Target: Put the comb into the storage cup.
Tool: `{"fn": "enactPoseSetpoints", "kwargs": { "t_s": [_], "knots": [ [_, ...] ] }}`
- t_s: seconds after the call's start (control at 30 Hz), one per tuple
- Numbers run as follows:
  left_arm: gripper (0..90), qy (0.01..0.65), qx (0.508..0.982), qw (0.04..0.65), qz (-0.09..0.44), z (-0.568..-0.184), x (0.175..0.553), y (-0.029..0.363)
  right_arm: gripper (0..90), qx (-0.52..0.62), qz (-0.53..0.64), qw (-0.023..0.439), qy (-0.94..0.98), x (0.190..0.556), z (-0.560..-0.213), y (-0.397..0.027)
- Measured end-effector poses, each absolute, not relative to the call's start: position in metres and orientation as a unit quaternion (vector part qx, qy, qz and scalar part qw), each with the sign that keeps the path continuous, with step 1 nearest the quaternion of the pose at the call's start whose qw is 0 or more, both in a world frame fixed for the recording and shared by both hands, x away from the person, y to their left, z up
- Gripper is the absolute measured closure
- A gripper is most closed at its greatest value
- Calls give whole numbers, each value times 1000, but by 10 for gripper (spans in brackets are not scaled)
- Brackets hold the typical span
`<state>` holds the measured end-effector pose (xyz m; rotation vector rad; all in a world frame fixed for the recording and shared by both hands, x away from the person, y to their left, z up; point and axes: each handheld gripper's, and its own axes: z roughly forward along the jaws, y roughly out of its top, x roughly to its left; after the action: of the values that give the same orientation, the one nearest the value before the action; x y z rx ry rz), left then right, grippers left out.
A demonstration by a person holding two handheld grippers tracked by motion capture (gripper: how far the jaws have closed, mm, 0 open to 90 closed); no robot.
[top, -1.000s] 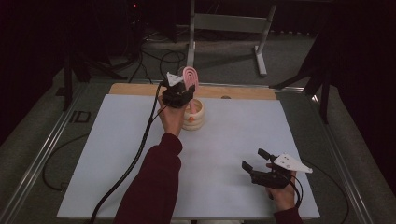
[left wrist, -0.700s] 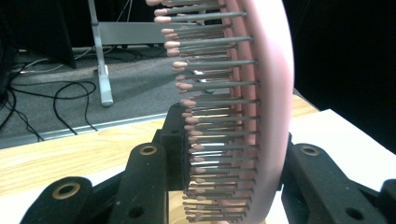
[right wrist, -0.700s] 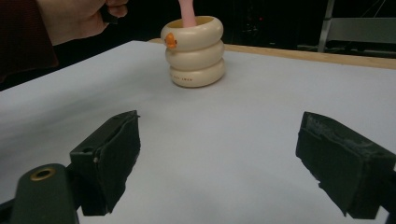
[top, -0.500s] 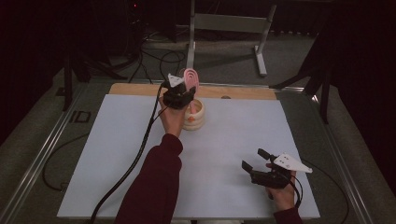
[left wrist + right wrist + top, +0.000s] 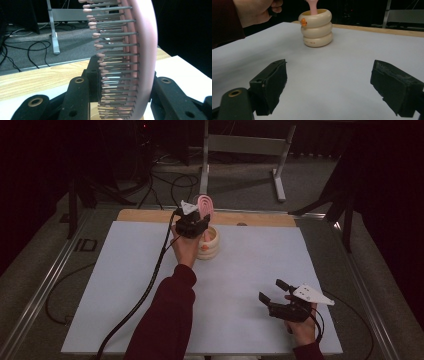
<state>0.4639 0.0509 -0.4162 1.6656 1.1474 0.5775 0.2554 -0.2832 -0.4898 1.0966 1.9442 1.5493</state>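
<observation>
**Brush clamped above the cup**

Your left hand-held gripper (image 5: 192,222) is clamped on the pink brush (image 5: 140,57): its jaws press the brush from either side, and the bristles (image 5: 112,62) point across to the left jaw. The brush stands upright, its head rising past the jaws and its handle reaching down into the cream cup (image 5: 209,242) just below that gripper. Your right hand-held gripper (image 5: 274,296) hovers low over the white worktop (image 5: 125,285), jaws wide apart with nothing between them. The cup stands ahead of it, well apart.
</observation>
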Motion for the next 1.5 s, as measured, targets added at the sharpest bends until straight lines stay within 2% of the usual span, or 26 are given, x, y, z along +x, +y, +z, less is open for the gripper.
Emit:
{"fn": "enactPoseSetpoints", "kwargs": {
  "t_s": [1.07,1.5],
  "knots": [
    [639,479,685,499,230,-434,461,46,139,396,556,210,700,255,-491,-283],
    [638,484,679,508,216,-439,459,58,140,395,554,208,703,256,-492,-281]
  ]
}}
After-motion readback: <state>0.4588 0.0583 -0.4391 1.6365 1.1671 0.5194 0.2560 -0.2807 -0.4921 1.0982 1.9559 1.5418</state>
